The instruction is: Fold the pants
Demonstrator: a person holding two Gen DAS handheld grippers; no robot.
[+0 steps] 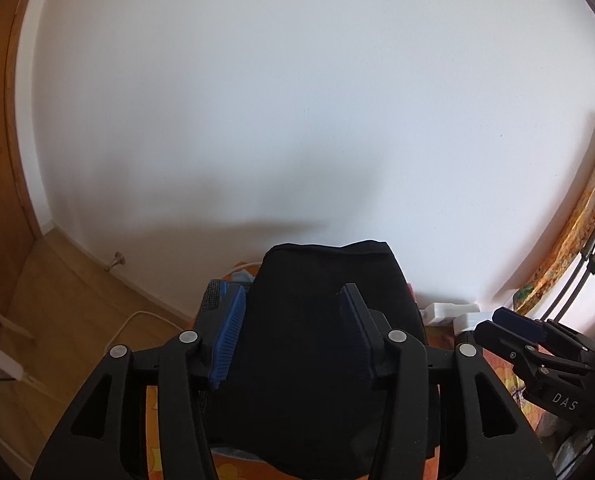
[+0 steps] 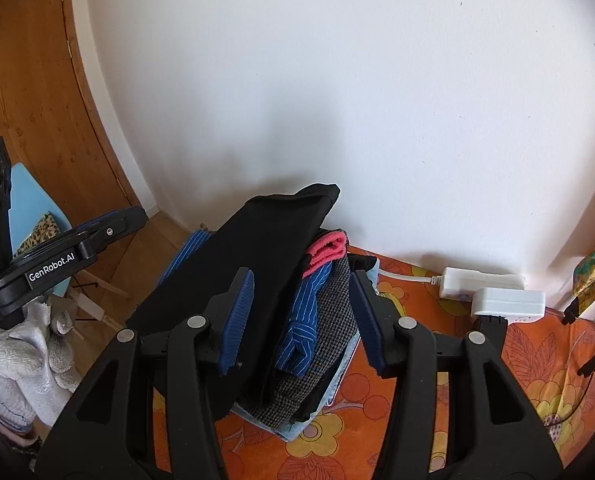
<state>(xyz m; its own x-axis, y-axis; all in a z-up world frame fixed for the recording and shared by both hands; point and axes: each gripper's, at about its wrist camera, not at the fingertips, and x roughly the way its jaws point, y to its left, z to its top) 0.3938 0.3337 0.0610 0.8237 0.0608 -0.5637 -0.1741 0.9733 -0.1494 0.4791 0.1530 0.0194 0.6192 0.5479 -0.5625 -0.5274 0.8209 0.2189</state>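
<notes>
**Ana:** Blue ribbed pads [image 1: 229, 340] of the left gripper [image 1: 293, 336] fill the bottom of its own view, jaws partly apart, with the black pants [image 1: 317, 360] lying between them. I don't see the pads pressing on the cloth.

**Ben:** Same on the other side. The right gripper [image 2: 303, 320] stands partly apart too, and nothing is pinched in it. Through its jaws you look at the edge of the pile of clothes [image 2: 317, 340].

**Ana:** So where are the pants?

**Ben:** Folded into a long flat pack and lying on top of that pile, one end reaching toward the white wall [image 2: 337, 80]. Under them I make out blue striped cloth [image 2: 303, 320], something pink [image 2: 329, 250], a grey checked piece [image 2: 337, 320] and pale denim at the bottom.

**Ana:** My reading is that the fold is done and this is the letting-go step, the pack just set on the stack.

**Ben:** Agreed. Next move calls for drawing both grippers back without snagging the top layer, since the pack overhangs the pile's left side and could slide.

**Ana:** Any boxes or baskets?

**Ben:** None that I can see. The pile sits straight on an orange flowered cloth [image 2: 477, 380], which may cover a bed or a worktop, I cannot tell. White power strips [image 2: 509, 300] lie near the wall, well apart from the pile.
</notes>
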